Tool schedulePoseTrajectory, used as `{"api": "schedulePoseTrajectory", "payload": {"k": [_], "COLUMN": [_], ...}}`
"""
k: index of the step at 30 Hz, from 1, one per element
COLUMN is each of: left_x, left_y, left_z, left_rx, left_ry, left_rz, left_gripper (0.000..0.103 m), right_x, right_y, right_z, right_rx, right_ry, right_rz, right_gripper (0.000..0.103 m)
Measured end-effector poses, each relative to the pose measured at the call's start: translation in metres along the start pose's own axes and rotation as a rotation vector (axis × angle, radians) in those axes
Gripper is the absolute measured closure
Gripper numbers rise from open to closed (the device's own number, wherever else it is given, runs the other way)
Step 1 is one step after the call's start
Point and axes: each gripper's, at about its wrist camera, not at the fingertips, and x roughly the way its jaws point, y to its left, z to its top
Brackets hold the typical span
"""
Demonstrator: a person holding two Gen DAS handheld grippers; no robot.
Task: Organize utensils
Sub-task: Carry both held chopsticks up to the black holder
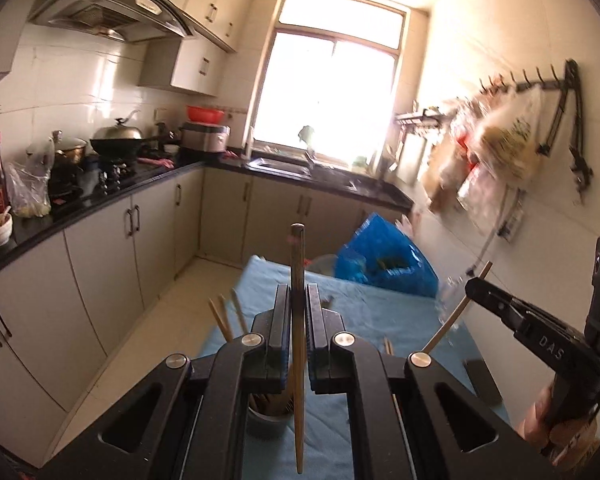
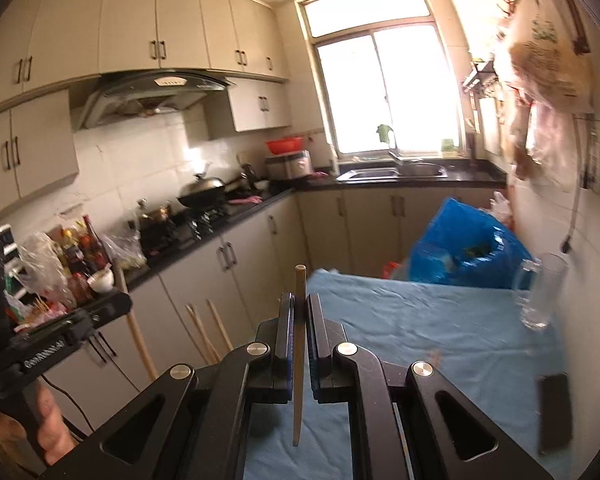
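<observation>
Both grippers were mid-carry. Left gripper [image 1: 298, 300] was clamped on a dark-tipped chopstick [image 1: 297, 344], upright, above the holder [image 1: 269, 410] w/ other chopsticks, near-left on the blue-clothed table [image 1: 380, 312]. Right gripper [image 2: 299, 312] pinched a pale chopstick [image 2: 299, 356]. Next, prob: tip each down into the holder, then release.

My left gripper [image 1: 298, 300] was clamped on a chopstick [image 1: 298, 360] standing nearly upright. Below it sat a cup [image 1: 266, 416] of chopsticks on the blue cloth [image 1: 380, 320]. At right, my right gripper [image 1: 474, 286] pinched a second chopstick [image 1: 452, 320], tilted. A blue bag [image 1: 384, 258] lay beyond.
</observation>
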Motion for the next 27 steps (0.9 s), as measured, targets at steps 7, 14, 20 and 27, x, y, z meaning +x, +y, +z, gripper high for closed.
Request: {"api": "schedulePoseTrajectory", "payload": {"k": [7,14,20,27], "left_x": [0.023,0.071,0.121,0.131], "left_y": [0.027,0.041,0.049,0.049], "left_z": [0.022,0.014,-0.017,-0.025], "left_rx": [-0.057,-0.093,-0.114,-0.114], "left_ry": [-0.025,0.027,0.166,0.187], "left_rz": [0.012,0.025,0.038,0.025], "left_gripper": [0.097,0.097,0.097,0.097], "right_x": [0.046,0.086,0.117,0.141], "right_y": [0.032,0.033,0.019,0.006], "right_z": [0.015,0.004,-0.017,-0.031], "right_rx": [-0.007,-0.002,0.024,0.061], "right_ry": [0.019,0.097,0.186,0.241], "right_rz": [0.048,0.063,0.059,0.047], "right_gripper": [0.096,0.096,0.096,0.096]}}
